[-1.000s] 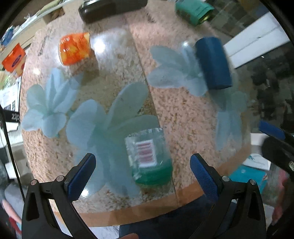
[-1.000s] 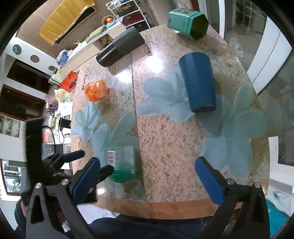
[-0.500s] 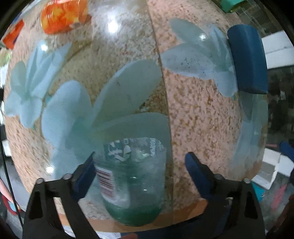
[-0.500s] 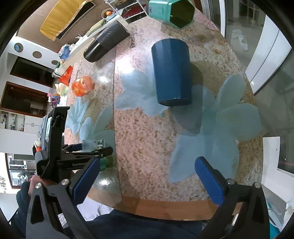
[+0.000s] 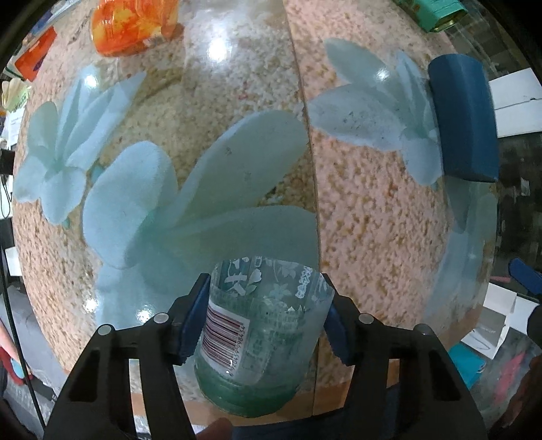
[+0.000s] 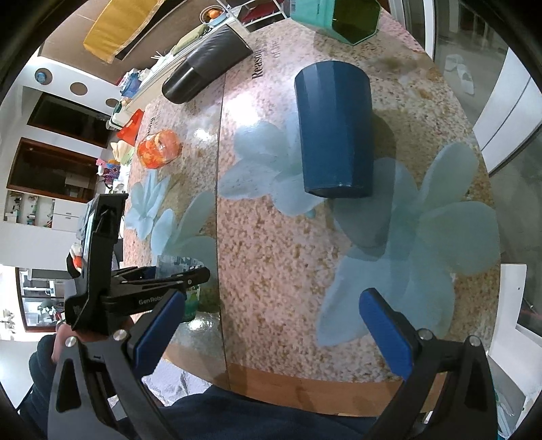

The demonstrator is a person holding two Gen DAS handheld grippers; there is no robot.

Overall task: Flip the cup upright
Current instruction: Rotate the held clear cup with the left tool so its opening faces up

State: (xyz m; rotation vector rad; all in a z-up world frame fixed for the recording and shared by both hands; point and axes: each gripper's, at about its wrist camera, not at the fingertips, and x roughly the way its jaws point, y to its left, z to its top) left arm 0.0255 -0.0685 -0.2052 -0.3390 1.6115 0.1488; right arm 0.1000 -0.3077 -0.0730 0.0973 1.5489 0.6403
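A clear plastic cup (image 5: 261, 335) with a green base and a barcode label lies on its side near the table's front edge, open mouth pointing away. My left gripper (image 5: 264, 321) is shut on the clear cup, blue pads pressing its two sides. In the right wrist view the left gripper (image 6: 189, 270) and the clear cup (image 6: 179, 264) show at the left. My right gripper (image 6: 274, 325) is open and empty above the front edge. A dark blue cup (image 6: 333, 132) lies on its side ahead of it, also seen in the left wrist view (image 5: 464, 118).
An orange cup (image 6: 157, 149), a black tumbler (image 6: 206, 62) and a teal hexagonal cup (image 6: 338, 17) lie on their sides farther back on the round flowered table (image 6: 271, 237). Shelves and clutter stand beyond the table's left side.
My left gripper moved forward around the clear cup and closed on it. My right gripper drifted closer to the blue cup and stayed open.
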